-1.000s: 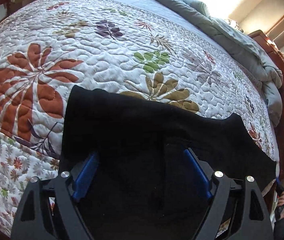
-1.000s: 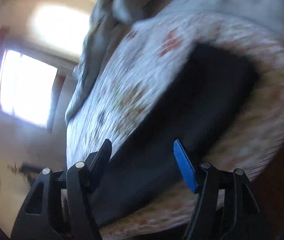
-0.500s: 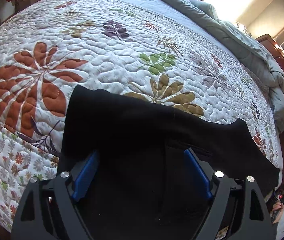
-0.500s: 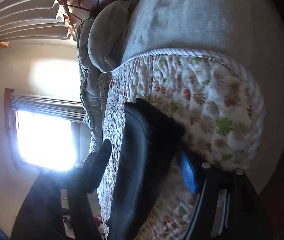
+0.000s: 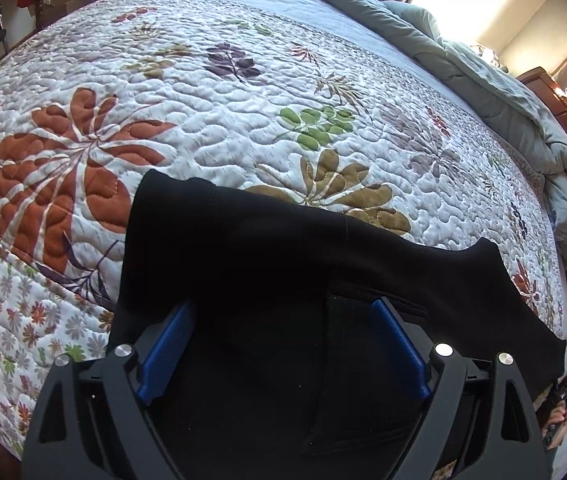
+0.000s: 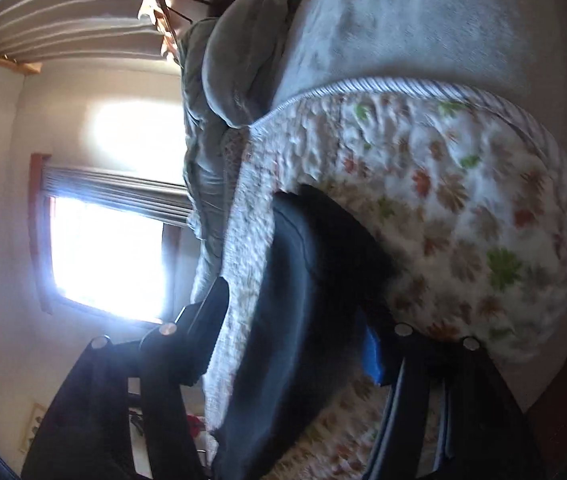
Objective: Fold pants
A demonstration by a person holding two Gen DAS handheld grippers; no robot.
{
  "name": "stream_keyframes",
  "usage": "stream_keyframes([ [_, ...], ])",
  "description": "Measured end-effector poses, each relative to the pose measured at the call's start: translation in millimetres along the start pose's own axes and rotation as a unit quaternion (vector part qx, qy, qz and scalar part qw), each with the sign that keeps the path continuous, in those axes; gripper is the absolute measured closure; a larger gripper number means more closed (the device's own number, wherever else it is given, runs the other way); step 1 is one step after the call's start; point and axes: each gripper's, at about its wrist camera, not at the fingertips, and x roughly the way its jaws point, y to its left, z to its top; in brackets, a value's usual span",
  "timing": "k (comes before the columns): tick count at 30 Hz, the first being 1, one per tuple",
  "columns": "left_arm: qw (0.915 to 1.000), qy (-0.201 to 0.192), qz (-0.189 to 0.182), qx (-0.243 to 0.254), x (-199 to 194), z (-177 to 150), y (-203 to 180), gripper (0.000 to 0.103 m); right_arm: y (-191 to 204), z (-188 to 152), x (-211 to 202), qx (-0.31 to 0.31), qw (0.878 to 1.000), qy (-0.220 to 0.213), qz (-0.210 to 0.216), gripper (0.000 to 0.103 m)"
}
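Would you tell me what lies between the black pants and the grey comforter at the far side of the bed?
Only bare floral quilt lies between the black pants and the grey comforter; the left wrist view shows this.

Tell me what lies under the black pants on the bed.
The black fabric pants lie on a white quilted bedspread with leaf prints, which shows on three sides. The part of the bedspread directly under the pants is covered and cannot be seen.

Black pants (image 5: 267, 264) spread flat near quilted bed's edge, one end draped over side (image 6: 303, 300).
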Motion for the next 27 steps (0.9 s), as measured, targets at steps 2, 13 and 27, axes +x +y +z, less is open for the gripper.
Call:
stream_keyframes([
  [2,1.0,-0.001,-0.001,-0.002,-0.3,-0.3,0.4,0.013,1.1,0.9,1.2,-0.001,1.0,-0.004,0.011,0.066],
  [13,0.9999,-0.015,0.002,-0.008,-10.7,-3.8,-3.3,0.013,3.6,-7.2,9.7,-0.035,0.999,0.01,-0.036,0.078],
  [27,0.9984,-0.043,0.024,0.028,-34.1,-14.8,-17.3,0.014,-0.5,-3.2,5.1,-0.025,0.998,0.026,-0.045,0.07],
])
